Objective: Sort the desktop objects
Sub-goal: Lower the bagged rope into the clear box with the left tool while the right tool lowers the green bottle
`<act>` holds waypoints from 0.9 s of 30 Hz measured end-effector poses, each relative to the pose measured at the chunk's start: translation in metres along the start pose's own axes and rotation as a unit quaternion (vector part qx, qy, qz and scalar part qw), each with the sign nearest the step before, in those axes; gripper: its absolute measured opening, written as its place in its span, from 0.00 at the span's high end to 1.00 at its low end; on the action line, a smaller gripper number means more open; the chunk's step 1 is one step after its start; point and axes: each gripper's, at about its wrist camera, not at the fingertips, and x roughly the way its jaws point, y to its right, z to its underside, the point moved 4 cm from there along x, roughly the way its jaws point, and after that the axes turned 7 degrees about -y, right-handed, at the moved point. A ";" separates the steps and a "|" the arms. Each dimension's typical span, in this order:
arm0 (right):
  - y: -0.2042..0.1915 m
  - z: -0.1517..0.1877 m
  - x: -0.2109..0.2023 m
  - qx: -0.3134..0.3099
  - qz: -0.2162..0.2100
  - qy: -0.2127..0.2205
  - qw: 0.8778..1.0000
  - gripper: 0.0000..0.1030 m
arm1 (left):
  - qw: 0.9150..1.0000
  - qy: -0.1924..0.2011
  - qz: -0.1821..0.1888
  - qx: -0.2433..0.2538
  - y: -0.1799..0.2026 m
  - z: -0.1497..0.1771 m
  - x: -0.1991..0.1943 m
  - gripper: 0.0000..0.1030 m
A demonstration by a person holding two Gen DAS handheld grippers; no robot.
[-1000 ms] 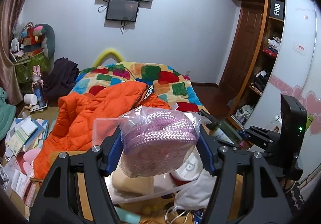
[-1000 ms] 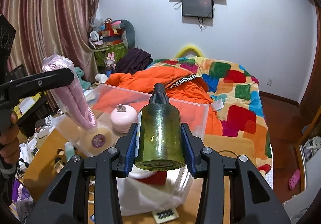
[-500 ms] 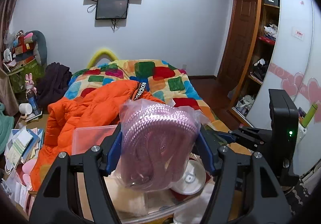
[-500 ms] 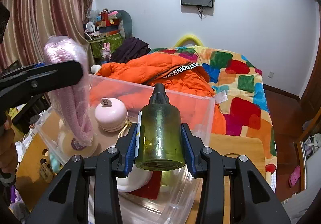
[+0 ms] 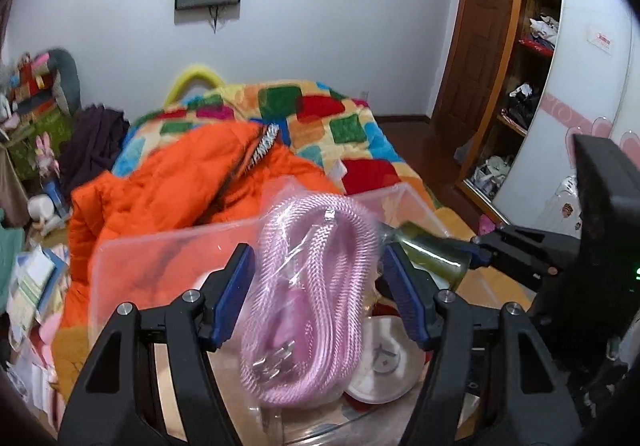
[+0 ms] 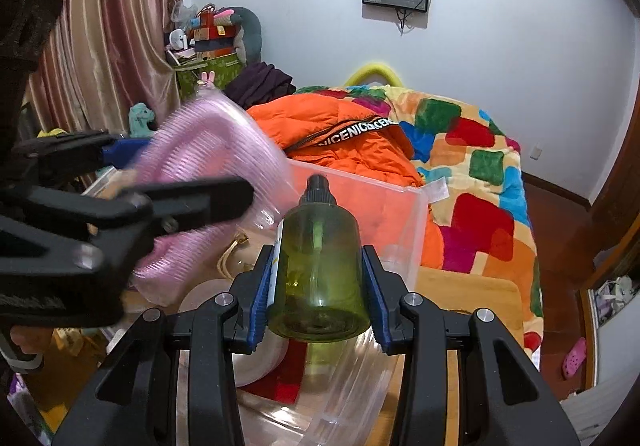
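Now both over clear bin (image 6: 400,206), frame centre: left claw (image 5: 316,286) clamping bagged pink cord (image 5: 312,306), right claw (image 6: 318,282) clamping green bottle (image 6: 318,266). Risk: claws colliding; slick bag slipping.

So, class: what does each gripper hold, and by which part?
Left gripper: bagged pink cord, clamped across its sides. Right gripper: green bottle, by its body.

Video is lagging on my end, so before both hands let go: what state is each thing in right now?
Left gripper: shut on bagged pink cord.
Bagged pink cord: coiled, sealed in plastic, held above the bin.
Right gripper: shut on green bottle.
Green bottle: capped, gripped by its sides, over the bin.
Clear bin: lidless, already holding several items.
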 end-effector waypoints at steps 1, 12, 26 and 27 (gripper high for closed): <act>0.000 0.000 0.001 0.000 0.002 0.001 1.000 0.63 | 1.000 -0.006 0.003 -0.006 -0.001 0.001 0.003 0.36; -0.004 -0.003 0.000 -0.009 0.019 0.005 1.000 0.63 | 0.999 0.003 0.013 -0.033 -0.012 0.002 -0.007 0.36; -0.011 -0.002 -0.036 -0.012 0.048 0.040 0.998 0.39 | 0.999 0.037 0.009 -0.033 -0.009 0.004 -0.048 0.27; -0.012 0.000 -0.041 -0.011 0.047 0.042 0.998 0.39 | 0.999 0.039 0.008 -0.034 -0.009 0.006 -0.053 0.26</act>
